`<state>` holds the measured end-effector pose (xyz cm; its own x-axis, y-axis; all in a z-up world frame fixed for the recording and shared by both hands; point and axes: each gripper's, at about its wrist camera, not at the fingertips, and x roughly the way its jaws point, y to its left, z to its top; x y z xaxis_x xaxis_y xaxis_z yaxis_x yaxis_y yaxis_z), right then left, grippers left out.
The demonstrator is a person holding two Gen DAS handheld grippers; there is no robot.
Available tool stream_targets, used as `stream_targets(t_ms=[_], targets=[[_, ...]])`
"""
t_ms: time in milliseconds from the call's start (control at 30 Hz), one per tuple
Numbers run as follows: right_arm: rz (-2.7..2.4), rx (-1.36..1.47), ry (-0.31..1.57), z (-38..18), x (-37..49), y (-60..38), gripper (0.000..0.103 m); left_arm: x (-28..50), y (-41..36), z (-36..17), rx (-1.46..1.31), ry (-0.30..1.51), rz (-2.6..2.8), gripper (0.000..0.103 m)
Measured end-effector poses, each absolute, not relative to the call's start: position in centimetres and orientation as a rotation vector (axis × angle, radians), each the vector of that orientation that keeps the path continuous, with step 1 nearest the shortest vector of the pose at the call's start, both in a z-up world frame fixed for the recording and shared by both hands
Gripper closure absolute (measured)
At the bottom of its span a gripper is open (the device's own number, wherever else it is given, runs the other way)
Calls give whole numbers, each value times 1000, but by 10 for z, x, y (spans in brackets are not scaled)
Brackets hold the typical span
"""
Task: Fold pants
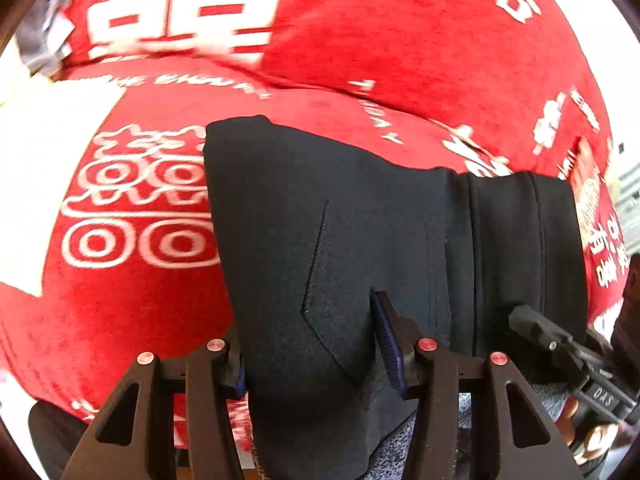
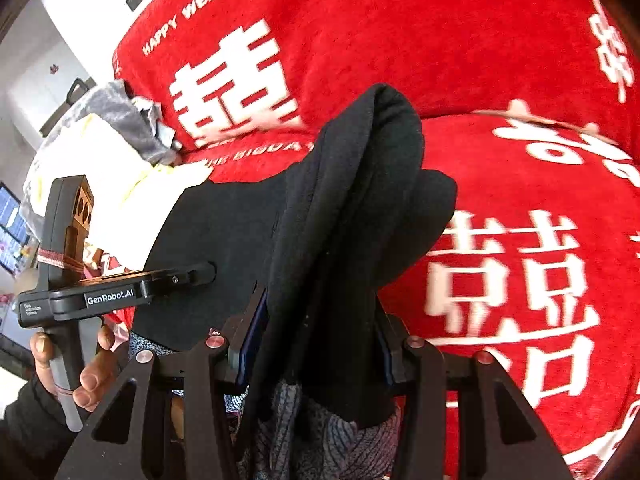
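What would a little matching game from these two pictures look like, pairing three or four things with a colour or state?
Things:
1. black fabric pants
2. plush blanket with white lettering
3. left claw
4. crumpled velvety cloth

Colour or state:
A. red
B. silver-grey
C. clamped on dark fabric
D. gripped at both ends, sagging between them

Pairs: 1-D, 2-A, 3-C, 4-B. The right claw also grips the pants.
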<state>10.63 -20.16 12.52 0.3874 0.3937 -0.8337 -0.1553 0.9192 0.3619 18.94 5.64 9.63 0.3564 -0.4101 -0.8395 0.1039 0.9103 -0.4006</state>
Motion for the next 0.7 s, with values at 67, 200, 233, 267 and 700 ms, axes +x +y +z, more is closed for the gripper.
stream_targets(t_ms=[67, 200, 233, 267, 700], targets=[[362, 247, 1150, 114, 111, -187, 53, 192, 70, 87, -302, 1181, -310, 51], [345, 277, 1209, 85, 119, -173, 53, 201, 80, 60, -294, 1225, -290, 51], [325, 279, 1218, 78, 120, -173, 53, 205, 80, 52, -299, 1237, -293, 51], [310, 279, 1217, 75, 119, -176, 52, 208, 81, 46, -304, 1241, -293, 50], [167, 385, 1300, 52, 115, -205, 22, 199, 110, 41, -276, 1199, -175, 17]])
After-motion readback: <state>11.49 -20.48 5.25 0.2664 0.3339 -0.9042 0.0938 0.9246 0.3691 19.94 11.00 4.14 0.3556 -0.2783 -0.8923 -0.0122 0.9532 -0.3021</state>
